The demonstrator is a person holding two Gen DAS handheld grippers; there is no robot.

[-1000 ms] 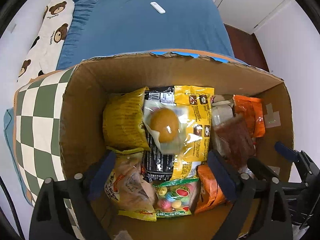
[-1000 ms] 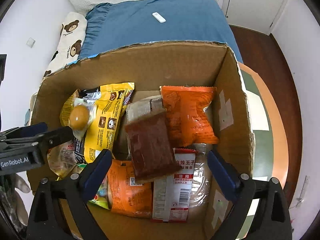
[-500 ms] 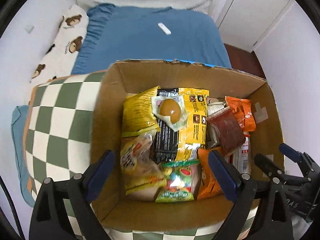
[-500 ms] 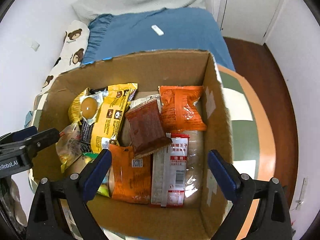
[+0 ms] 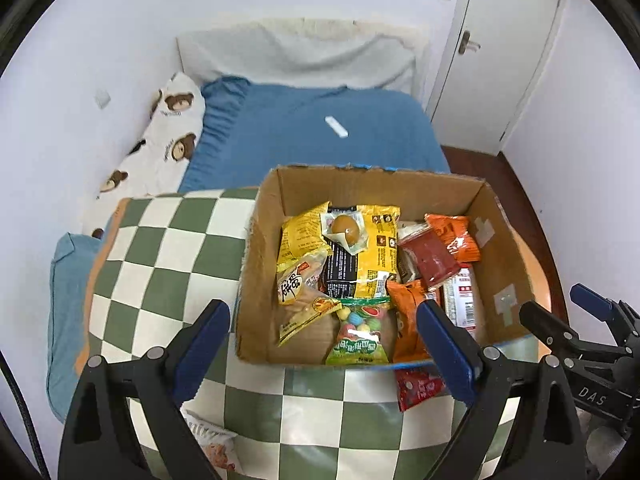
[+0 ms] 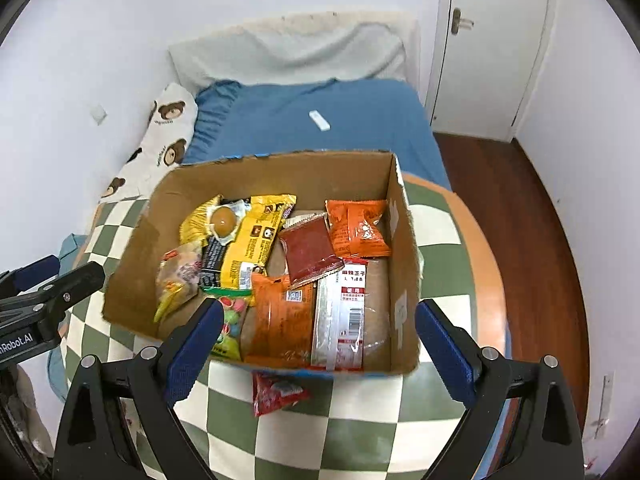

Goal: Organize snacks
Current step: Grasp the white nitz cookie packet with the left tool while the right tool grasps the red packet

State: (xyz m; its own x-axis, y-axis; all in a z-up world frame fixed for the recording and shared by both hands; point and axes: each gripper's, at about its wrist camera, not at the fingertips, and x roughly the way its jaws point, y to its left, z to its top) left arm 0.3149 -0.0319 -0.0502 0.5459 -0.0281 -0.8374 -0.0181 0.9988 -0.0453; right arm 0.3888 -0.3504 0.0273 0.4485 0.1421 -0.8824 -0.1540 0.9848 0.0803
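An open cardboard box (image 5: pixel 262 240) (image 6: pixel 404 248) stands on a green-and-white checked table (image 5: pixel 160 248) (image 6: pixel 304 440). Several snack packets fill it: a yellow bag (image 5: pixel 372 256) (image 6: pixel 252 240) with a wrapped egg (image 5: pixel 346 229) (image 6: pixel 223 220) on top, orange packets (image 6: pixel 356 228), a dark red packet (image 5: pixel 430 254) (image 6: pixel 310 250) and a candy bag (image 5: pixel 360 338). A small red packet (image 5: pixel 418 386) (image 6: pixel 278 392) lies on the table just in front of the box. My left gripper (image 5: pixel 324 352) and right gripper (image 6: pixel 318 352) both hover open and empty above the box's near edge.
A white snack bag (image 5: pixel 212 446) lies on the table at the near left. Behind the table is a bed with a blue sheet (image 5: pixel 320 132) and a white remote (image 5: pixel 336 126). A bear-print pillow (image 5: pixel 168 120) lies to the left, a door (image 5: pixel 500 52) and wood floor (image 6: pixel 540 240) to the right.
Both grippers have pulled up and back from inside the box, so the whole box, the table and the red packet in front now show. Both stayed open.
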